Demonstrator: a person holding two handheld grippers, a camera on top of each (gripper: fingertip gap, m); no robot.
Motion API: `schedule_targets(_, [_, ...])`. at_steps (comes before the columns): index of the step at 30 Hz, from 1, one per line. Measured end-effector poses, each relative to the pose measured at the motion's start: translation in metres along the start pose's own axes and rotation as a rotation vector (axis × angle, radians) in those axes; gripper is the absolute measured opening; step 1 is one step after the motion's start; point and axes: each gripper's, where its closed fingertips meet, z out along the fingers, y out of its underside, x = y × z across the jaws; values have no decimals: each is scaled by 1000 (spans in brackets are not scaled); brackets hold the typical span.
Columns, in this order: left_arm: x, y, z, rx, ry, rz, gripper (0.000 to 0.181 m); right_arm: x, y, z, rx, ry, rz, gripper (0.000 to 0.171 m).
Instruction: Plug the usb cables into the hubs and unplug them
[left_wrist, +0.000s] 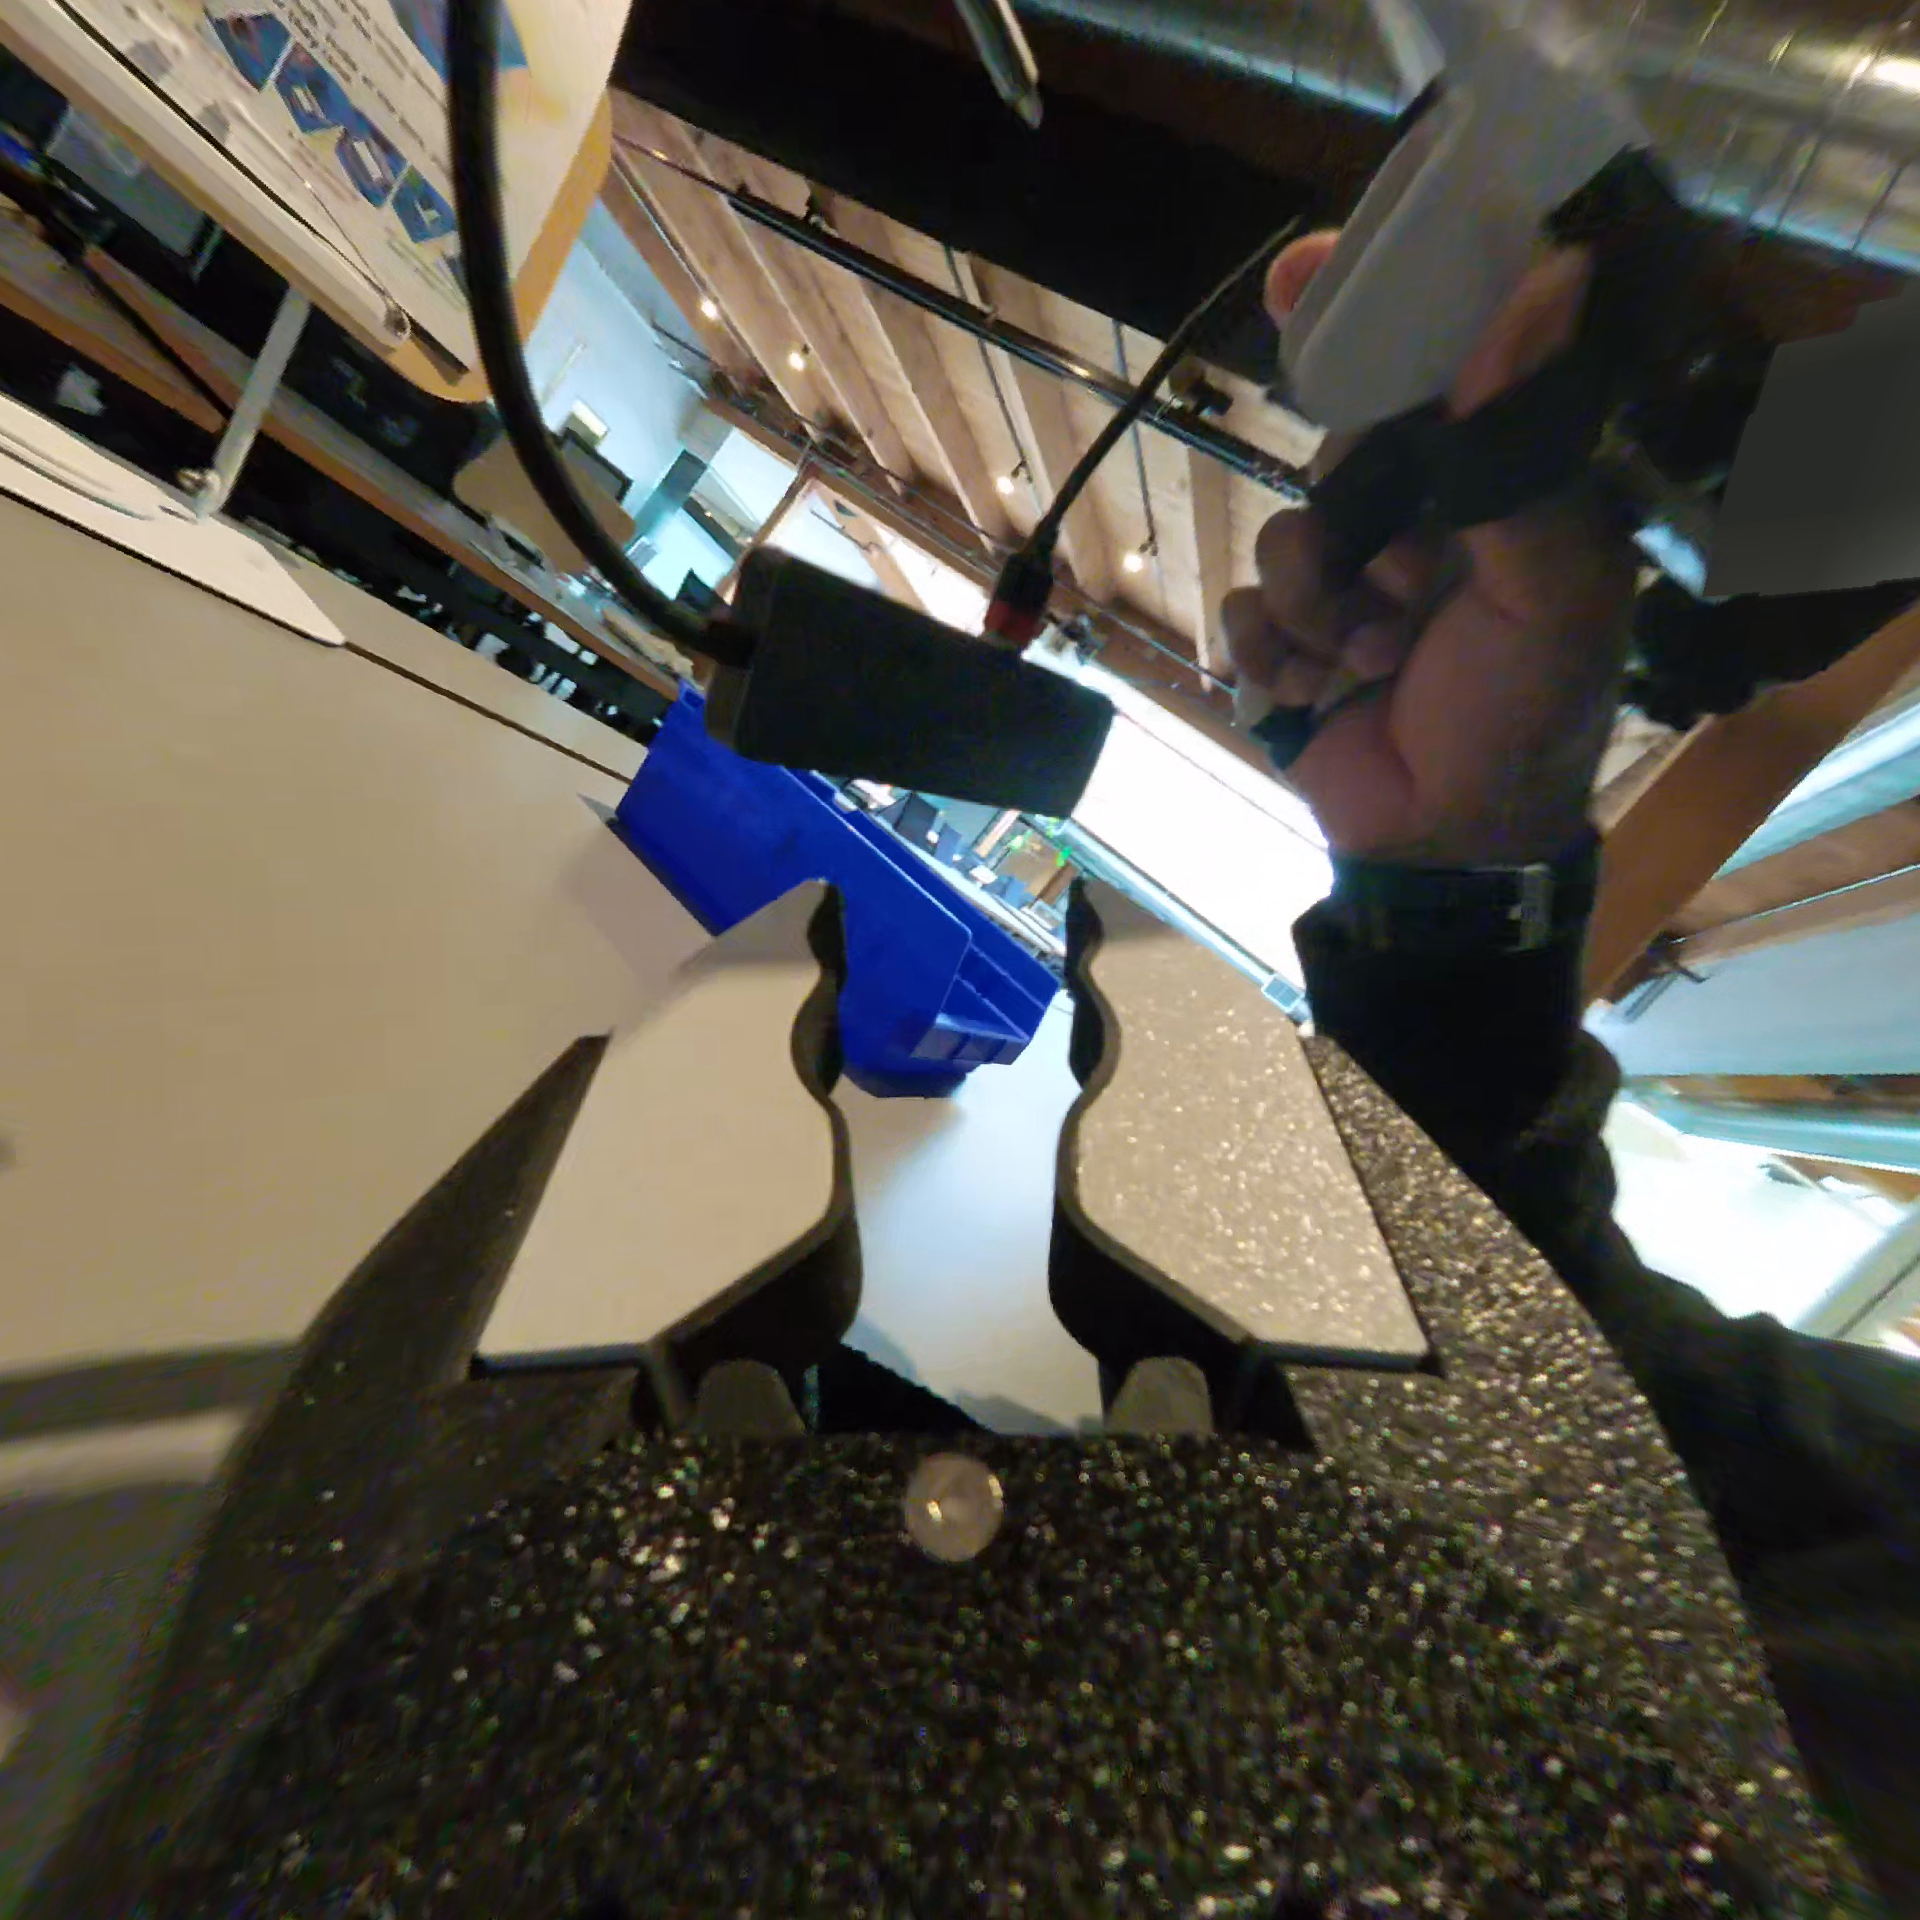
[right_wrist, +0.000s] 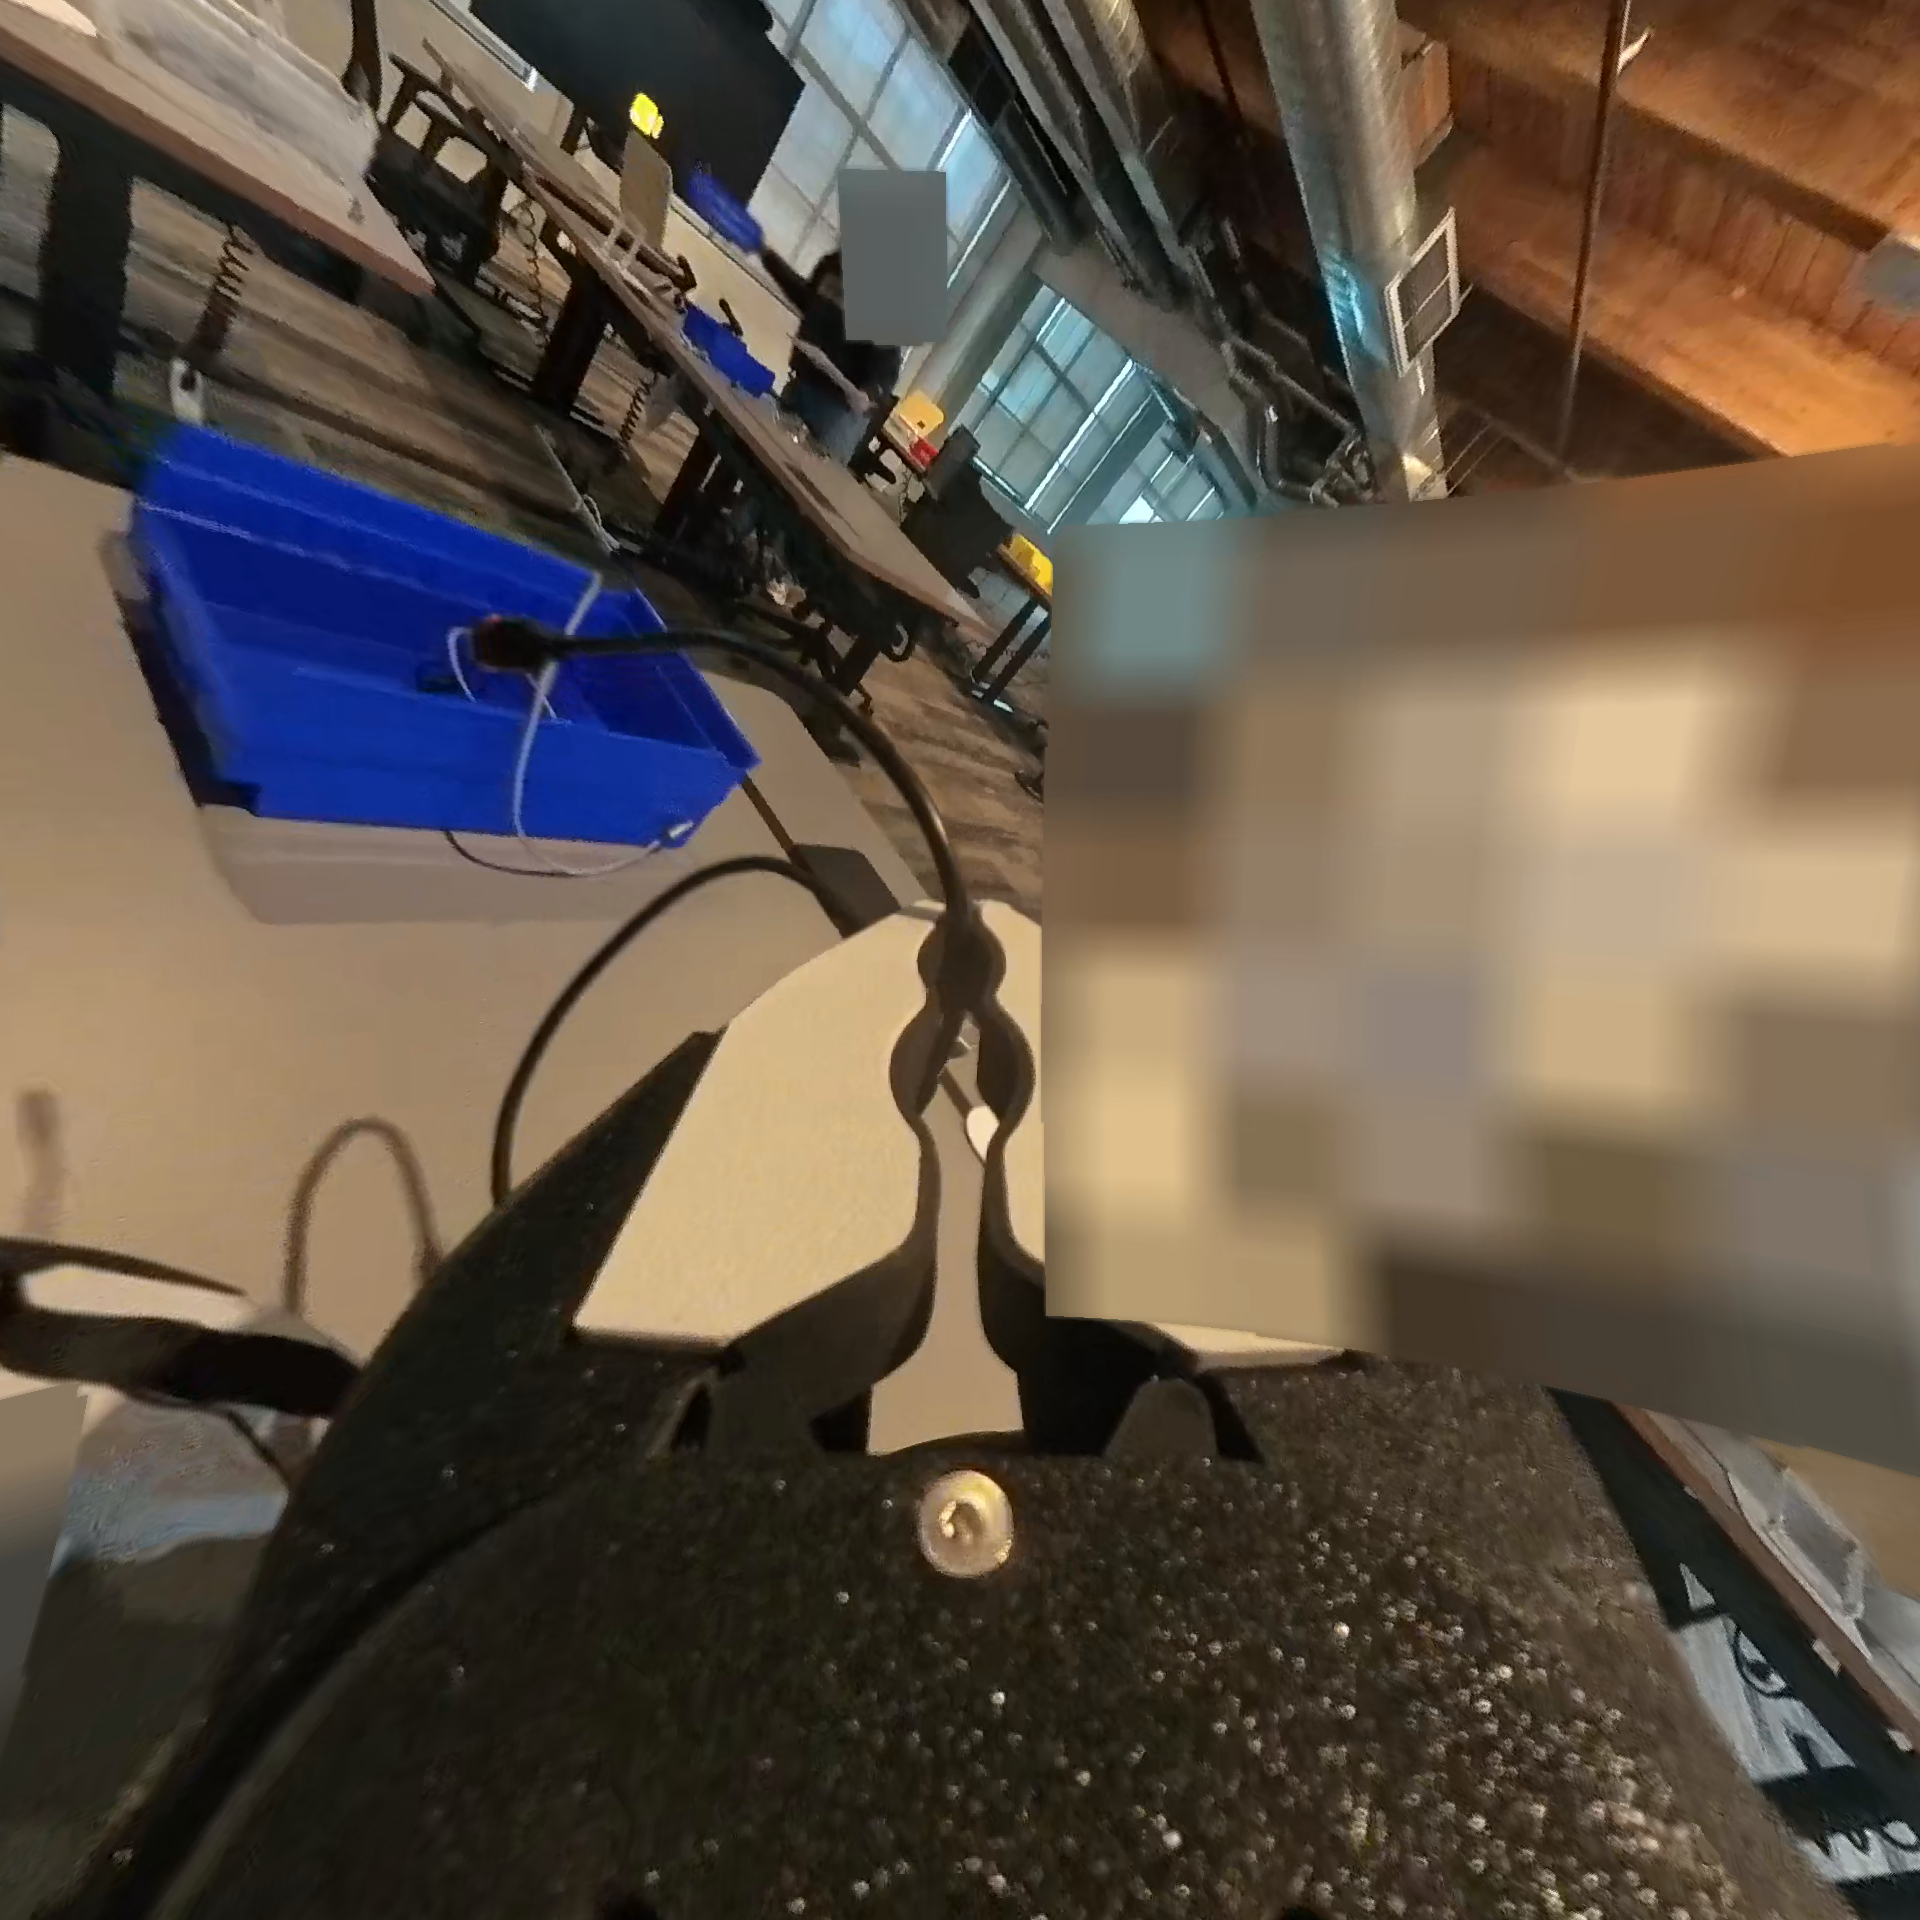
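My left gripper (left_wrist: 951, 935) is open and empty, low over the pale table (left_wrist: 260, 831). Just beyond its tips a black hub (left_wrist: 914, 696) is raised off the table, with a thick black cable (left_wrist: 499, 312) running up from its left end. A red-collared USB plug (left_wrist: 1013, 613) meets the hub's upper edge; I cannot tell whether it is seated. My right gripper (right_wrist: 956, 971) is shut on that plug's thin black cable (right_wrist: 904, 769). In the right wrist view the plug (right_wrist: 504, 642) hangs free over the bin, and a dark hub (right_wrist: 842, 873) sits near the table edge.
A blue bin (left_wrist: 831, 894) stands on the table behind the hub; it (right_wrist: 436, 707) holds a thin white cable (right_wrist: 532, 748). A person's hand (left_wrist: 1434, 707) grips the right gripper's handle. More cable loops lie at the left (right_wrist: 509, 1091). The table edge is close to the right. About 20 cm separates my left fingertips from my right.
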Motion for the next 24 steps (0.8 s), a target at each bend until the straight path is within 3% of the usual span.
schedule_targets(1, [2,2,1,0,-6,8,41,-3,-6,-3,10,0,5,0])
schedule_targets(4, [13,6,4,38,42,-11,44,-15,-20,-14,39,-5,33,0])
schedule_targets(8, [37,2,1,143,233,-125,43,-28,-21,-29,61,-4,89,0])
schedule_targets(13, [34,-13,-13,259,344,-253,16,-26,6,-46,71,15,225,1])
schedule_targets(21, [15,-20,0,100,235,-5,11,-9,86,-59,49,-6,562,1])
schedule_targets(24, [3,-24,6,30,179,126,11,-14,115,-62,43,-107,777,16])
